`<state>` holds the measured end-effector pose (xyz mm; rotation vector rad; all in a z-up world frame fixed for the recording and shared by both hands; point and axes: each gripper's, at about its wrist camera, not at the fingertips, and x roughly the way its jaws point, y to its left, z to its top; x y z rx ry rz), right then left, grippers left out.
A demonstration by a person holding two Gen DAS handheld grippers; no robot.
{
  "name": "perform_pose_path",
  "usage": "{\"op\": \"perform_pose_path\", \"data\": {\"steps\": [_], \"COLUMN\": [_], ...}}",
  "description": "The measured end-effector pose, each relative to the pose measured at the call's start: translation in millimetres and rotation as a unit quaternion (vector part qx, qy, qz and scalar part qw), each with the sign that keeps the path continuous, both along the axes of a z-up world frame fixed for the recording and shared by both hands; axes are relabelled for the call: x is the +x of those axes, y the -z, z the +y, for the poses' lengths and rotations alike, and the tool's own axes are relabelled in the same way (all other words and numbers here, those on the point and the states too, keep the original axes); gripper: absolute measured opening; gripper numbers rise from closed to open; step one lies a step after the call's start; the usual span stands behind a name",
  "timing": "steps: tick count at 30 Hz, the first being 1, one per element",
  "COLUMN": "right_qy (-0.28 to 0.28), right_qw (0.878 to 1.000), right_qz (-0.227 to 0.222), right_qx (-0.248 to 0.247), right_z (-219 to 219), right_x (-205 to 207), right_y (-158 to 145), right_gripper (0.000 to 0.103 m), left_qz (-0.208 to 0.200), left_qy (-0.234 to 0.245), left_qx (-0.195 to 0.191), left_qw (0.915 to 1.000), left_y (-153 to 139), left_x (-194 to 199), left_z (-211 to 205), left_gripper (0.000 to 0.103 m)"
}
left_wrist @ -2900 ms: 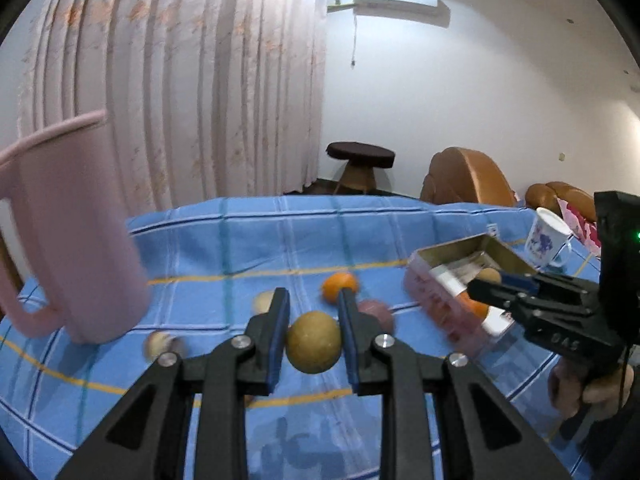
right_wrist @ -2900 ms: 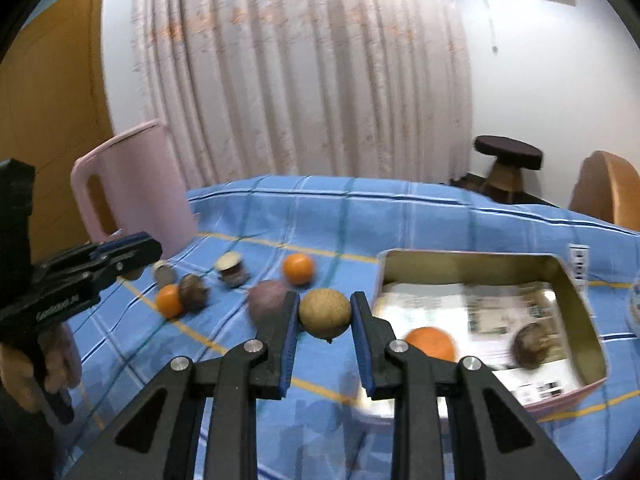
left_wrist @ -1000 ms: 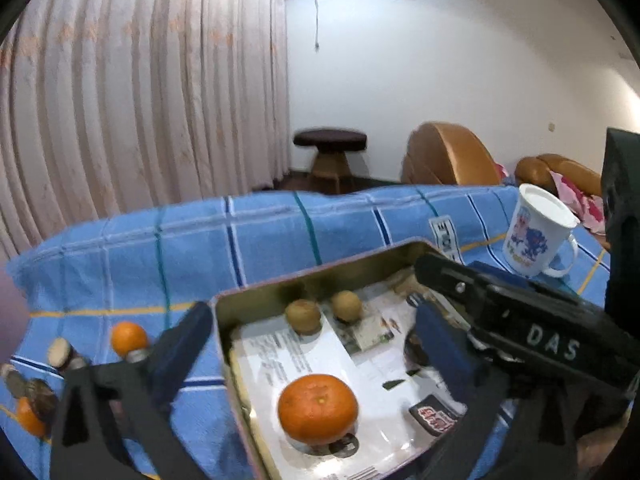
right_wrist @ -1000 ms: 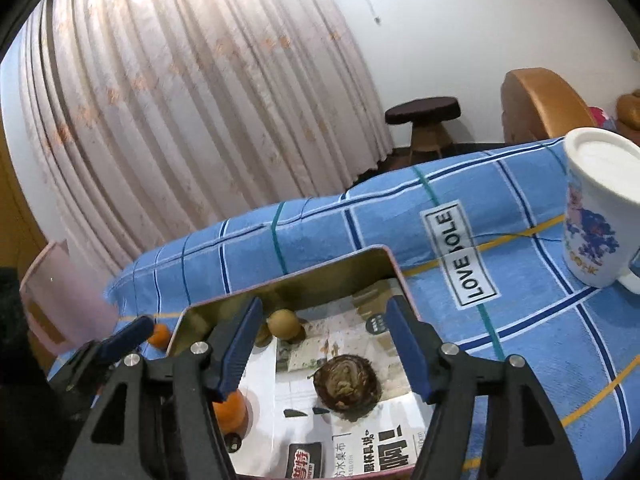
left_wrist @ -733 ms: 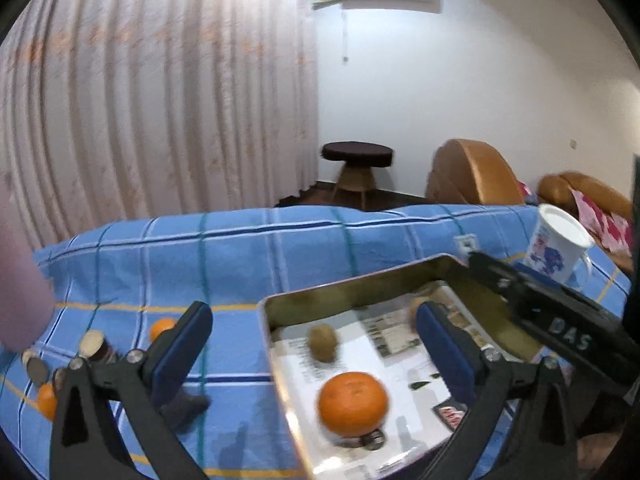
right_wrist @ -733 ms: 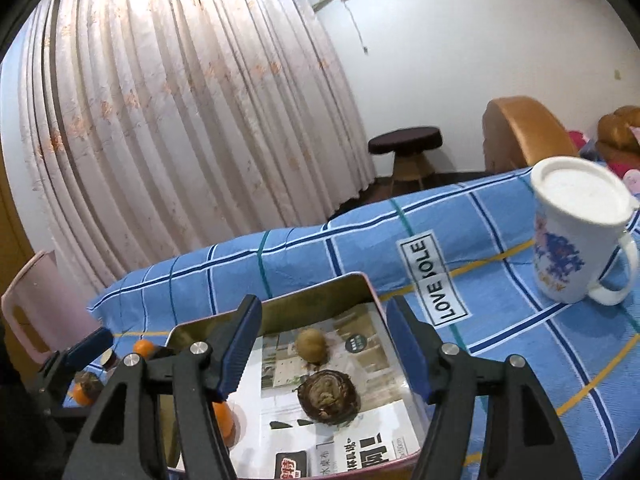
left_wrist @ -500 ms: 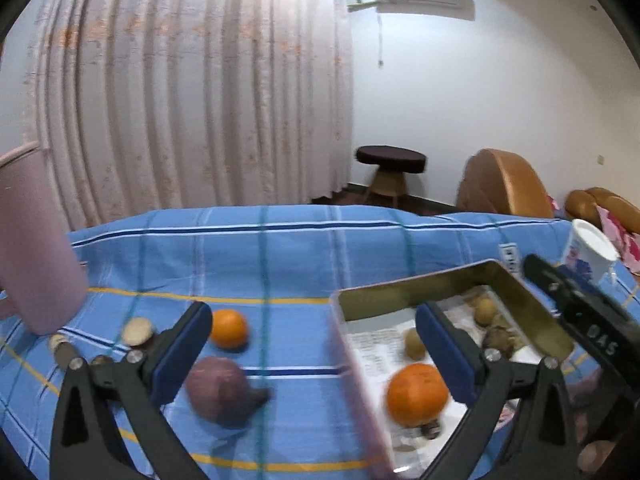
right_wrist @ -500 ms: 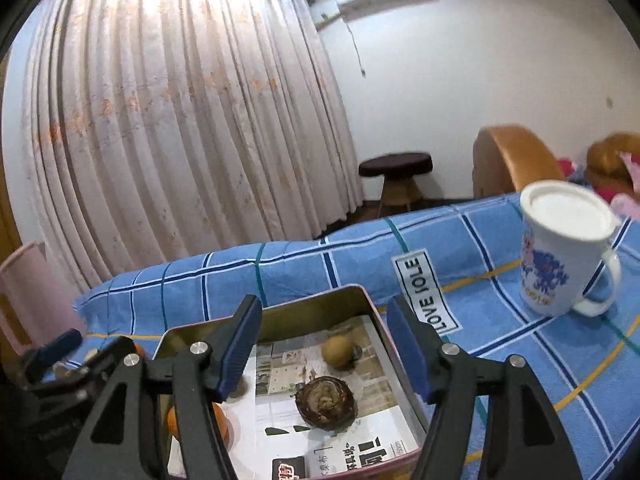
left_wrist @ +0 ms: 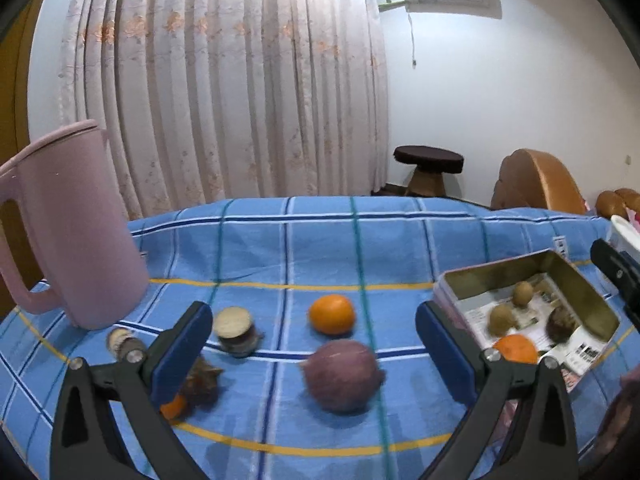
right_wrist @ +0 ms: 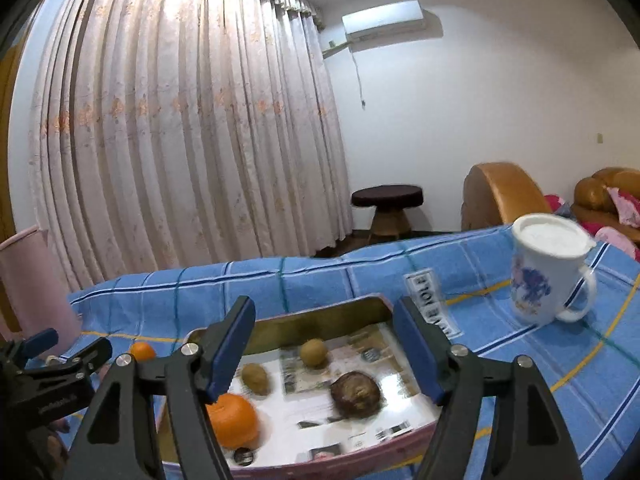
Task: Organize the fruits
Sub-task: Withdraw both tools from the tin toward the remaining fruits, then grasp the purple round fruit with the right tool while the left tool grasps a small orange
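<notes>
The left gripper [left_wrist: 314, 350] is spread wide, its two blue-padded fingers [left_wrist: 182, 350] far apart with nothing between them, held level and pointing forward. The right gripper [right_wrist: 324, 348] is likewise spread wide and empty, its fingers [right_wrist: 416, 350] angled slightly downward. In the right wrist view the left gripper shows low at the far left edge, well apart from the right one.

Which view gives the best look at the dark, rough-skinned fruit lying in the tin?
The right wrist view: the dark rough fruit lies near and unobstructed on the paper lining the tin, between the open jaws. In the left wrist view the same fruit is small and blurred near the frame's right edge.
</notes>
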<state>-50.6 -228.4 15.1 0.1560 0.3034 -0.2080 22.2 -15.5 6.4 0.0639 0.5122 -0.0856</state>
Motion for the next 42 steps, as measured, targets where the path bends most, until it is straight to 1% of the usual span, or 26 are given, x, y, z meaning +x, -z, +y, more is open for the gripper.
{"op": "perform_pose_path", "data": {"steps": [3, 6, 10, 14, 17, 20, 23, 28, 31, 33, 36, 39, 42], "right_qy": [-0.011, -0.024, -0.047, -0.072, -0.093, -0.124, -0.158, -0.191, -0.2, -0.202, -0.192, -0.19, -0.185], "right_qw": [1.0, 1.0, 0.999, 0.997, 0.995, 0.99, 0.984, 0.974, 0.967, 0.962, 0.956, 0.951, 0.946], "right_qz": [0.006, 0.008, 0.02, 0.031, 0.041, 0.058, 0.077, 0.115, 0.15, 0.173, 0.214, 0.238, 0.261], "right_qx": [0.005, -0.004, -0.008, -0.006, -0.008, -0.017, -0.021, -0.04, -0.057, -0.061, -0.061, -0.058, -0.053], "right_z": [12, 30, 52, 72, 87, 108, 130, 169, 190, 198, 203, 204, 202], "right_x": [0, 1, 6, 12, 17, 24, 33, 53, 70, 81, 96, 105, 112], "right_y": [2, 2, 5, 8, 11, 14, 19, 28, 36, 40, 51, 58, 64], "right_gripper": [0.073, 0.073, 0.073, 0.073, 0.073, 0.073, 0.073, 0.073, 0.073, 0.073, 0.073, 0.068, 0.068], "left_qz": [0.004, 0.004, 0.021, 0.036, 0.039, 0.04, 0.049, 0.072, 0.078, 0.085, 0.099, 0.106, 0.108], "left_qy": [0.001, -0.003, -0.003, -0.017, -0.03, -0.041, -0.055, -0.066, -0.054, -0.036, 0.004, 0.043, 0.086], "left_qx": [0.003, 0.008, 0.003, 0.001, 0.004, 0.013, 0.004, -0.005, 0.002, 0.015, 0.025, 0.045, 0.056], "left_qw": [1.0, 1.0, 0.9998, 0.9992, 0.9988, 0.9983, 0.9973, 0.9953, 0.9954, 0.9956, 0.9948, 0.9924, 0.9887], "left_y": [1, 1, 1, -1, -3, -6, -9, -9, -7, -5, -3, -1, -1], "left_x": [1, 0, 4, 10, 14, 16, 19, 25, 25, 25, 22, 17, 9], "left_z": [12, 26, 49, 78, 99, 116, 138, 159, 162, 161, 160, 156, 150], "left_gripper": [0.103, 0.103, 0.103, 0.103, 0.103, 0.103, 0.103, 0.103, 0.103, 0.103, 0.103, 0.103, 0.103]}}
